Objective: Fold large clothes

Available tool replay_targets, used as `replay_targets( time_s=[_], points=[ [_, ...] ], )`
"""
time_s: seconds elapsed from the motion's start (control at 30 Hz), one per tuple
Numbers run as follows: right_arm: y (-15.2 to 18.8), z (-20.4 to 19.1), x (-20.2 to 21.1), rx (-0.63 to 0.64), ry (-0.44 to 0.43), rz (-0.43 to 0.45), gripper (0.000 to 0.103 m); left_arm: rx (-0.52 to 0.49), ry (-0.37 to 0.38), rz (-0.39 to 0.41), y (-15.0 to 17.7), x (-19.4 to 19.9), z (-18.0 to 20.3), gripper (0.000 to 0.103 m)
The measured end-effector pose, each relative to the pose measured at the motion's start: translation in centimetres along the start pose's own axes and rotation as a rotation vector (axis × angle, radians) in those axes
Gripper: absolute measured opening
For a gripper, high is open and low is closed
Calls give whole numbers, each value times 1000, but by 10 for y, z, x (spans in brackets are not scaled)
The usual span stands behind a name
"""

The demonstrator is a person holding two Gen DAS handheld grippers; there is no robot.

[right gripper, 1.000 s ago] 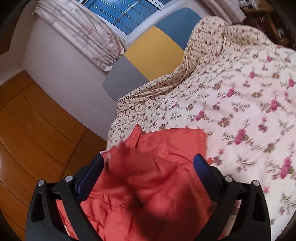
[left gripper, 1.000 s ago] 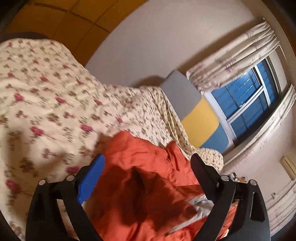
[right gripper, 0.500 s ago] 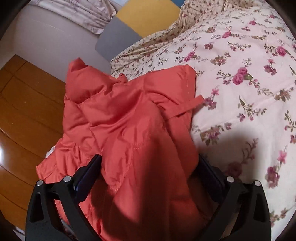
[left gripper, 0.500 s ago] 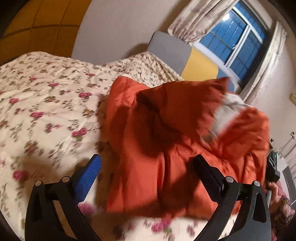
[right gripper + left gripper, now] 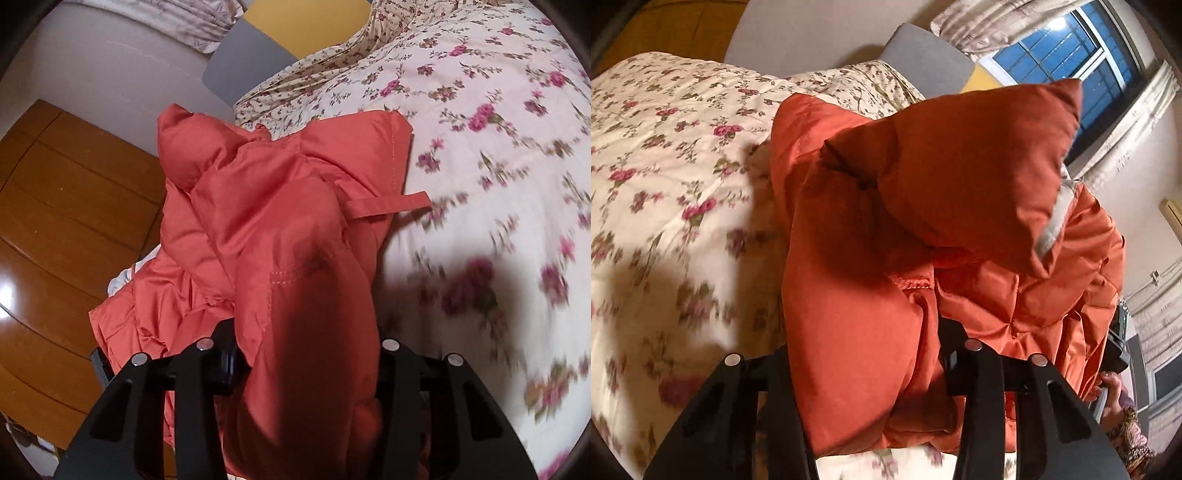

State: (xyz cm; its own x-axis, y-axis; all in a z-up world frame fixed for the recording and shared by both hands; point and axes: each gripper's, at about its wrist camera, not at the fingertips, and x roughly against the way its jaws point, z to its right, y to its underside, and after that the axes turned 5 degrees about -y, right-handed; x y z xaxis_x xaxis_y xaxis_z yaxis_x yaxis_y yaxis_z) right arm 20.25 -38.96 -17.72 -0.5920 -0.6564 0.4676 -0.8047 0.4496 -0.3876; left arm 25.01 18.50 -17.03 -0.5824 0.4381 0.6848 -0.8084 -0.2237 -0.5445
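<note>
An orange padded jacket [image 5: 960,155] lies bunched on the floral quilt [image 5: 665,166] of a bed, a puffy part of it raised and a grey-white lining strip [image 5: 1052,221] showing. My left gripper [image 5: 864,354] has its jaws closing, and a thick fold of the jacket fills the gap and is pinched. In the right wrist view the same jacket [image 5: 280,192] spills over the bed's edge, with a loose strap [image 5: 391,203] on the quilt [image 5: 498,129]. The jaws of my right gripper [image 5: 306,354] are closing too, squeezing another fold.
A grey, yellow and blue headboard [image 5: 923,51] stands behind the bed, below a curtained window [image 5: 1067,55]. Glossy wooden boards [image 5: 55,221] run along the bed's left side. A person's hand [image 5: 1112,391] shows at the right rim.
Both grippers came down onto the jacket with jaws wide apart, then narrowed onto folds of its fabric. The jacket now looms larger in both views.
</note>
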Motion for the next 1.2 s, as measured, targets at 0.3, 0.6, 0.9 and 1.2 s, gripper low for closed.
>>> replay_targets(
  time_s=[0.3,0.6,0.9,1.2],
  points=[
    [46,0,51,16,13,-21,45,-14,27,-21,54,39,5,41],
    [73,-15,97,111,229,96,81,-95,-99,65,81,83,20,57],
    [25,-68,72,395,329,135,93,-285,-178,284,37,109,51,89],
    [3,-93,41,409,262,87,16,-265,-53,199,2,68,75,28]
  ],
)
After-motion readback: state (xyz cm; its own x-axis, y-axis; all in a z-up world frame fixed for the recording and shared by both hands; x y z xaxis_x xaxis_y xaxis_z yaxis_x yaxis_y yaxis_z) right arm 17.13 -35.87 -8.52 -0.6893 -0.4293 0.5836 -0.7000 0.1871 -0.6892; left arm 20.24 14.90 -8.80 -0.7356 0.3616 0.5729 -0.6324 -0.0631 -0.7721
